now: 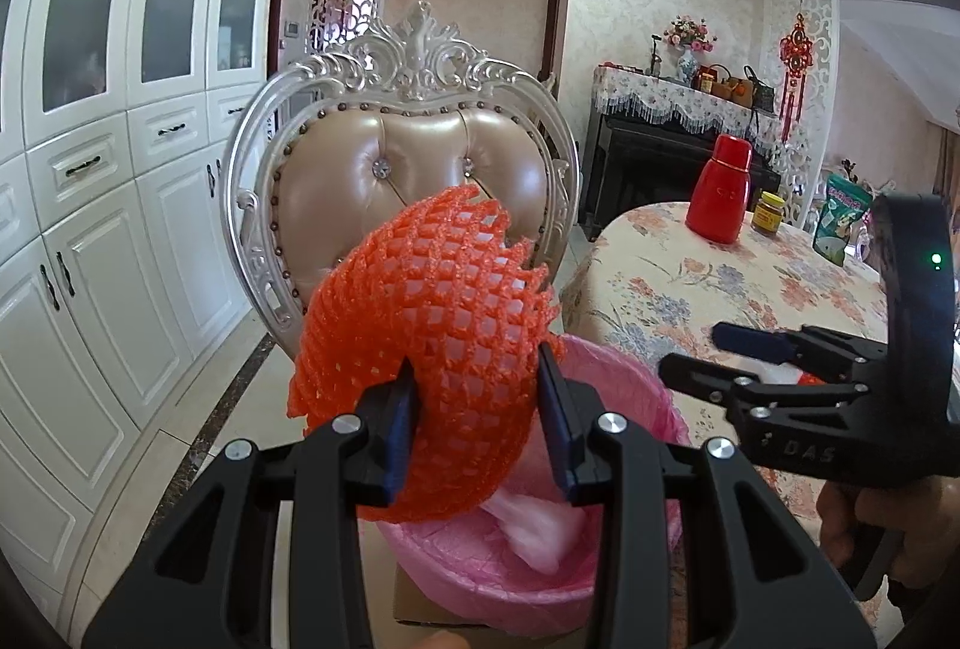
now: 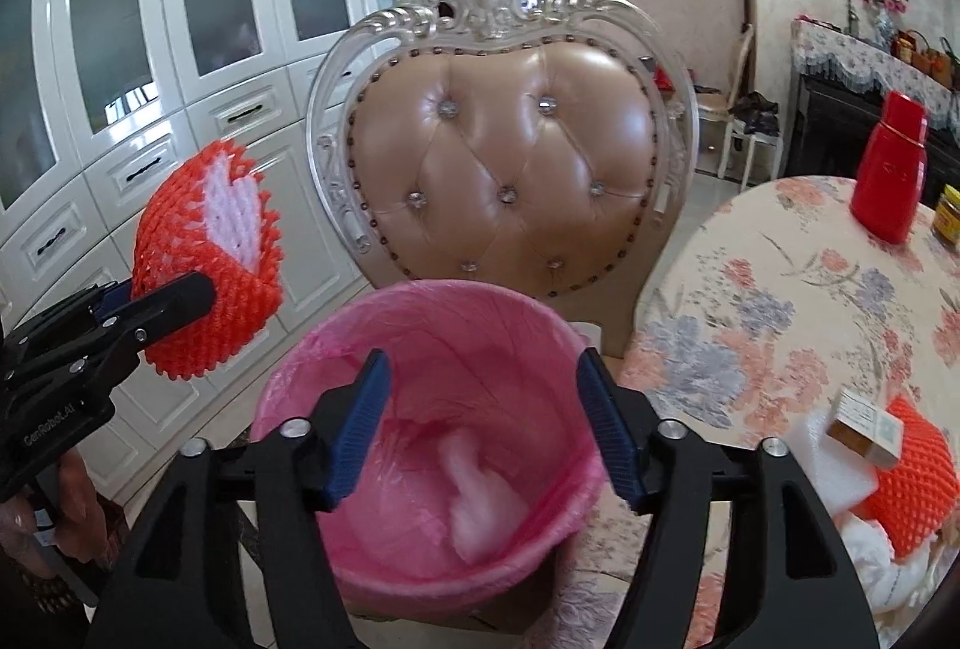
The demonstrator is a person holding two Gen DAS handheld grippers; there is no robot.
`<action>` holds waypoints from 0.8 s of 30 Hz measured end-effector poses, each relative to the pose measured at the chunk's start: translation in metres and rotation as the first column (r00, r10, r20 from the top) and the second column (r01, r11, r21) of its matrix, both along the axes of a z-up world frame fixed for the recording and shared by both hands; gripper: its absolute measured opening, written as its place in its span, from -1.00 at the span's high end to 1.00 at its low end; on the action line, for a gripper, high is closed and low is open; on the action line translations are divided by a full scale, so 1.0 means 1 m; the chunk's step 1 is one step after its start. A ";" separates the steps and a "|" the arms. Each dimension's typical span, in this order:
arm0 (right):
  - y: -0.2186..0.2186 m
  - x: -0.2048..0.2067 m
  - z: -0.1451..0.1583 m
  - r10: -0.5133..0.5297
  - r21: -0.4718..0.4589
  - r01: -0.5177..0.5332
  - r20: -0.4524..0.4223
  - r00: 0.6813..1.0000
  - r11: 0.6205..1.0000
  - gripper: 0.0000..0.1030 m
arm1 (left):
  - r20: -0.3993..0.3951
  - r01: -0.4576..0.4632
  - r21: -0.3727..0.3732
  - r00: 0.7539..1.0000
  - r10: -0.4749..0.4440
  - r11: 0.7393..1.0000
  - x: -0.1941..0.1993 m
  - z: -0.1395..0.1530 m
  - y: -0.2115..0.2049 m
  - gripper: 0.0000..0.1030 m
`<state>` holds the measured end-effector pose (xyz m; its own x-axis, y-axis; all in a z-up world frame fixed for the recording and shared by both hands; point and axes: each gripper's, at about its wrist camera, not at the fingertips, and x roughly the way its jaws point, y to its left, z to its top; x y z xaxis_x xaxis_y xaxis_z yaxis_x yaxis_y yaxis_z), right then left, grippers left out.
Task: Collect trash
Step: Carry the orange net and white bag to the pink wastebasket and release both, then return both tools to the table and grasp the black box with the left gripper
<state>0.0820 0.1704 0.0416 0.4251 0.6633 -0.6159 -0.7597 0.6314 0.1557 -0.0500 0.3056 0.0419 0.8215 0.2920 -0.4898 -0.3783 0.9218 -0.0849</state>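
Nearest to me, the right tongs (image 2: pixel 483 430) stood with their blue pads wide apart and nothing between them, poised directly over the mouth of the pink-lined bin (image 2: pixel 420 349); a pale wad of white foam (image 2: pixel 480 505) lay blurred at the bottom of the liner, so I judged that hand's load was already in. Just to the left of the bin, the left tongs (image 1: pixel 480 427) were clamped on an orange foam fruit net (image 1: pixel 432 325), pinching its lower part so the net bulged upward with a white net tucked inside it. It hung above the bin's near-left rim rather than squarely over the middle, held there, I supposed, because the other tongs occupied the opening. Beside the bin, at the near edge of the flowered tabletop (image 2: pixel 780 301), more rubbish waited: another orange net (image 2: pixel 918 475), a small cardboard box (image 2: pixel 864 427) lying on it, and some white foam under them. Further along the tabletop stood a red flask (image 2: pixel 888 175) and a small yellow-lidded jar (image 2: pixel 948 214), upright and apparently not rubbish. Behind the bin rose the padded chair (image 2: pixel 504 169), and beyond it the white cabinets (image 2: pixel 180 49) lined the wall.
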 end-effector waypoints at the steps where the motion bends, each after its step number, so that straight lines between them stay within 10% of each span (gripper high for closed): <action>1: -0.007 0.001 -0.001 -0.021 -0.003 0.021 0.007 1.000 1.000 -0.34 | -0.002 0.005 -0.004 1.000 -0.005 1.000 0.002 -0.001 -0.001 0.25; 12: -0.086 0.008 0.006 -0.180 0.000 0.180 0.045 0.983 0.984 -0.51 | -0.017 0.055 -0.044 0.998 -0.055 0.998 0.031 -0.007 -0.011 -0.26; 24: -0.203 0.002 0.000 -0.375 -0.004 0.376 0.043 0.926 0.927 -0.57 | -0.021 0.153 -0.042 0.988 -0.154 0.987 0.039 -0.012 -0.071 -0.29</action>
